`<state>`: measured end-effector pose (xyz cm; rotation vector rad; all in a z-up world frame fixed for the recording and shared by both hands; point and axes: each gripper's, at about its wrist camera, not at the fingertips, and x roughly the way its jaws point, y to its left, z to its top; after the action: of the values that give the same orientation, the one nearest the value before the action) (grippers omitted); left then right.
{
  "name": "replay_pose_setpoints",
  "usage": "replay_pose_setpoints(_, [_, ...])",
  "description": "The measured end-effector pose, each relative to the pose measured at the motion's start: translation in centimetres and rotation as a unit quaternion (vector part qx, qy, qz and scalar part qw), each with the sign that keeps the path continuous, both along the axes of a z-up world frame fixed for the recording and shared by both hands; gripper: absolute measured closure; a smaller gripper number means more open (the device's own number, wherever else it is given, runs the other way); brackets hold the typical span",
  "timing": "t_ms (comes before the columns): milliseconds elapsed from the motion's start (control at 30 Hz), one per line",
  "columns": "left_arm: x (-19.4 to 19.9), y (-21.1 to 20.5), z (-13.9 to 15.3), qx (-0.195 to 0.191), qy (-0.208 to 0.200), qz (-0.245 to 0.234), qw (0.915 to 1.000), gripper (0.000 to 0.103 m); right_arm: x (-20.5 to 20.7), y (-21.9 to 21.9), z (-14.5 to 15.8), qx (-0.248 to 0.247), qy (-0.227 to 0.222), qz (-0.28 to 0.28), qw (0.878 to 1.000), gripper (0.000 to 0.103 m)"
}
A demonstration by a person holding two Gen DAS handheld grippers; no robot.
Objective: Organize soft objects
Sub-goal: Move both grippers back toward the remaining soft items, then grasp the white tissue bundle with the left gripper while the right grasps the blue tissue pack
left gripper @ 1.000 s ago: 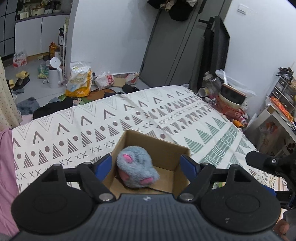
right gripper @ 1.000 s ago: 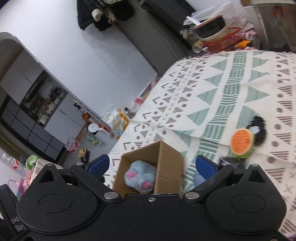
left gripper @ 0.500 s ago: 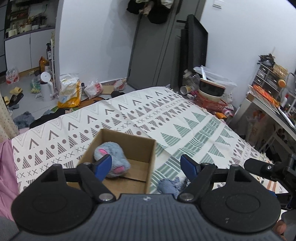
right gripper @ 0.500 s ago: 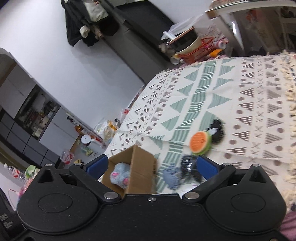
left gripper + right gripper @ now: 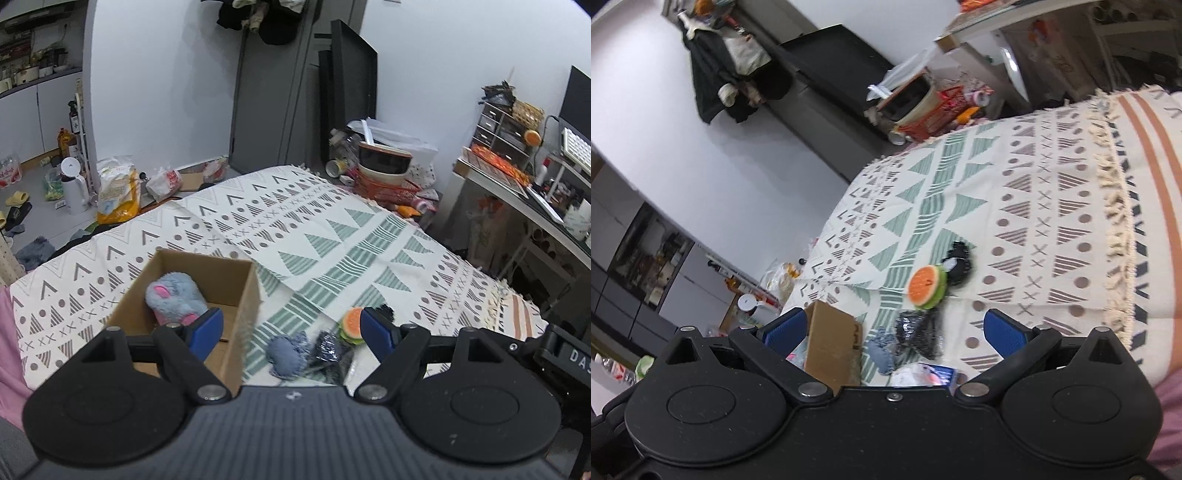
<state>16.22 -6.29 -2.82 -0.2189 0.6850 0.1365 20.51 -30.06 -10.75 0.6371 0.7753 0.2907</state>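
1. An open brown cardboard box [image 5: 207, 295] is seen on a cream cloth patterned with green and grey triangles [image 5: 332, 236], which covers the surface.
2. A fluffy grey-blue plush toy with pink ears [image 5: 173, 297] is seen lying inside the box, against its left wall.
3. Just to the right of the box, a small blue-grey fabric piece [image 5: 286, 352] is laid on the cloth, touching a dark, glittery black soft item [image 5: 330, 352].
4. A round soft toy with an orange face and green rim [image 5: 927, 282] is found just beyond the dark item, and a black frilled soft object with a white patch [image 5: 956, 264] is seen right beside it.
5. The left tongs [image 5: 291, 328] are held wide apart above the cloth, with nothing between the blue pads [image 5: 207, 328]; the box's right wall and the blue-grey piece are framed between them.
6. The right tongs [image 5: 894, 330] are likewise spread wide and empty, with the box corner, the fabric piece and the dark item seen between them.
7. A blurred white and blue item [image 5: 925, 374] is glimpsed at the near edge in the right wrist view; what it is cannot be told.
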Motion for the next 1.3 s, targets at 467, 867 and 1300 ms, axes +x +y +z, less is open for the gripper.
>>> replay_pose_setpoints(467, [0.6,-3.8,-1.1,0.022,0.035,-0.022,0.9989,0.023,0.2,-2.8,-4.1,0.062,0.09,-0.014,0.994,0.001])
replay_pose_setpoints(867, [1.7,-5.0,-4.4,0.008,0.069,-0.025,0.9973,0.024,0.8,-2.9,-7.0,0.104,0.16,-0.023,0.981,0.032])
replay_pose_setpoints(1300, [4.2,-5.1,-10.1,-0.031,0.119,-0.025,0.9921,0.028,2.4,-1.3,-10.1,0.122,0.22,-0.02,0.968,0.043])
